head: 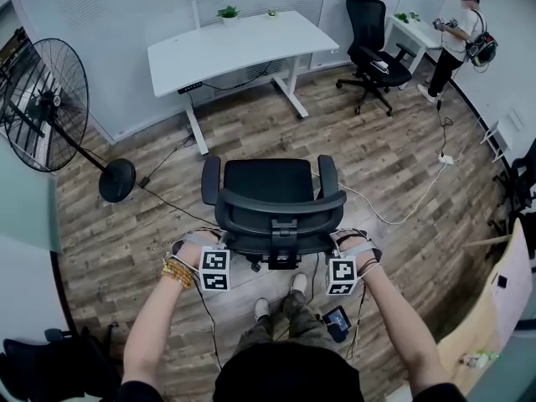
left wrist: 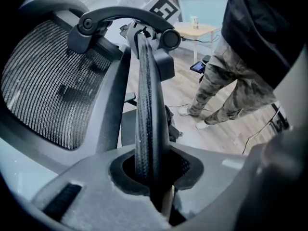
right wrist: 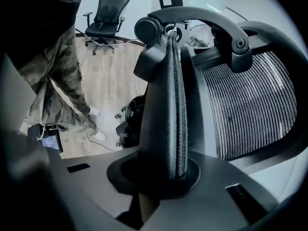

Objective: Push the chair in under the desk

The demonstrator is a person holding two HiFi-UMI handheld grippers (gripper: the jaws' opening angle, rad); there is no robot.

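Observation:
A black mesh office chair (head: pixel 272 193) stands on the wood floor, its back toward me and its seat facing the white desk (head: pixel 234 44) a good way off at the far side. My left gripper (head: pixel 221 245) is shut on the left end of the backrest's rim (left wrist: pixel 147 105). My right gripper (head: pixel 335 246) is shut on the right end of that rim (right wrist: pixel 176 105). In both gripper views the padded rim runs straight down between the jaws, pinched tight at the left gripper (left wrist: pixel 154 177) and at the right gripper (right wrist: pixel 163 177).
A standing fan (head: pixel 50 107) with a round base (head: pixel 117 180) is at the left. Cables (head: pixel 394 216) cross the floor. A second black chair (head: pixel 373 44) and a person (head: pixel 456 36) are at the far right. A wooden table (head: pixel 494 308) is at my right.

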